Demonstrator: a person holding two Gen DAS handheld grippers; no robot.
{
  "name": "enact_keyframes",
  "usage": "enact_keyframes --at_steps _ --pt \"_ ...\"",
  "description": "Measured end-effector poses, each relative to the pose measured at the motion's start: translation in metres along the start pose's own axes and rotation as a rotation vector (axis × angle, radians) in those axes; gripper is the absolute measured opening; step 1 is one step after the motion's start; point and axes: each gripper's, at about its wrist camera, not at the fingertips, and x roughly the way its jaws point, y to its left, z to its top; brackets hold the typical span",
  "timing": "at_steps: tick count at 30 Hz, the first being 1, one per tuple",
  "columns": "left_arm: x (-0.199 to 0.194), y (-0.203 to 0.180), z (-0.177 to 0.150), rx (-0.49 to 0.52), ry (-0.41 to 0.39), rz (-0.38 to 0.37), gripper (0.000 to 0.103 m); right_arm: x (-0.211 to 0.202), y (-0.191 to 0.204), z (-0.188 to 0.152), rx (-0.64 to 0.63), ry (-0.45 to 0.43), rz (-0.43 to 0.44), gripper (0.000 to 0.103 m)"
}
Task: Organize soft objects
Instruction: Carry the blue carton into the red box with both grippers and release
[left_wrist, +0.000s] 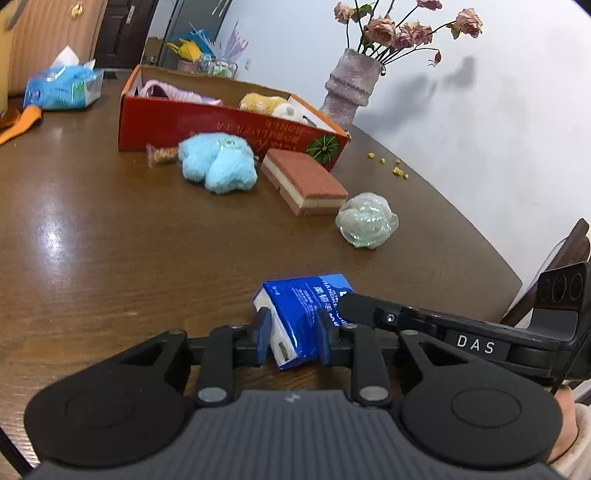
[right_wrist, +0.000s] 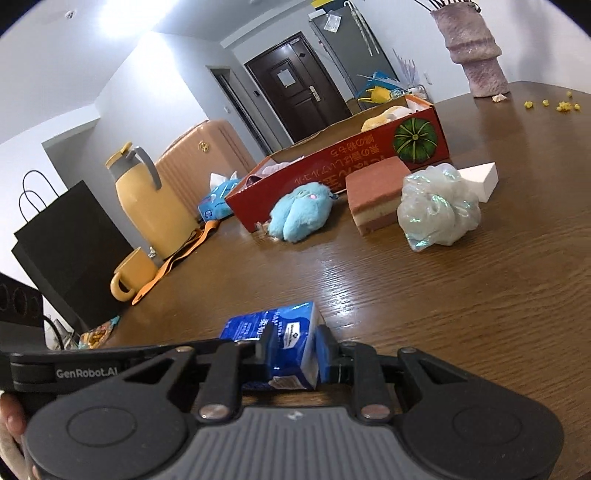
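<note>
Closest to me is the blue tissue pack (left_wrist: 295, 317), low over the desk (left_wrist: 110, 240) and well short of the red box (left_wrist: 221, 125). Both sets of tongs are pinching it: left tongs (left_wrist: 293, 334) across one end, right tongs (right_wrist: 291, 350) across the other. Progress-wise I'd call it partway. Box already has a pink thing (left_wrist: 166, 90) and a couple of yellowish plushies (left_wrist: 262, 101) inside. Still outside, right against the box front: blue fluffy toy (left_wrist: 218, 162) and layered sponge (left_wrist: 304, 181), with the shiny bath pouf (left_wrist: 365, 218) just past the sponge.
</note>
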Motion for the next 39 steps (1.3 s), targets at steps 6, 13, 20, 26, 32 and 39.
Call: enact_keyframes --at_steps 6,13,20,26,32,39 --pt "0.000 -0.001 0.063 0.027 -0.126 -0.040 0.023 -0.002 0.003 0.050 -0.036 -0.093 0.037 0.021" --pt "0.056 0.023 0.224 0.046 -0.223 -0.013 0.023 0.073 0.005 0.212 -0.163 -0.127 0.030 0.021" --pt "0.174 0.088 0.329 -0.003 -0.123 0.062 0.023 0.212 -0.041 0.326 -0.057 0.005 -0.020 0.021" --pt "0.256 0.136 0.338 -0.069 0.039 0.122 0.023 0.315 -0.075 0.352 -0.066 0.173 -0.128 0.020" --pt "0.274 0.145 0.332 -0.085 0.090 0.143 0.026 0.343 -0.076 0.338 -0.146 0.211 -0.189 0.016" --pt "0.230 0.132 0.339 -0.062 0.044 0.171 0.038 0.304 -0.058 0.349 -0.155 0.146 -0.195 0.024"
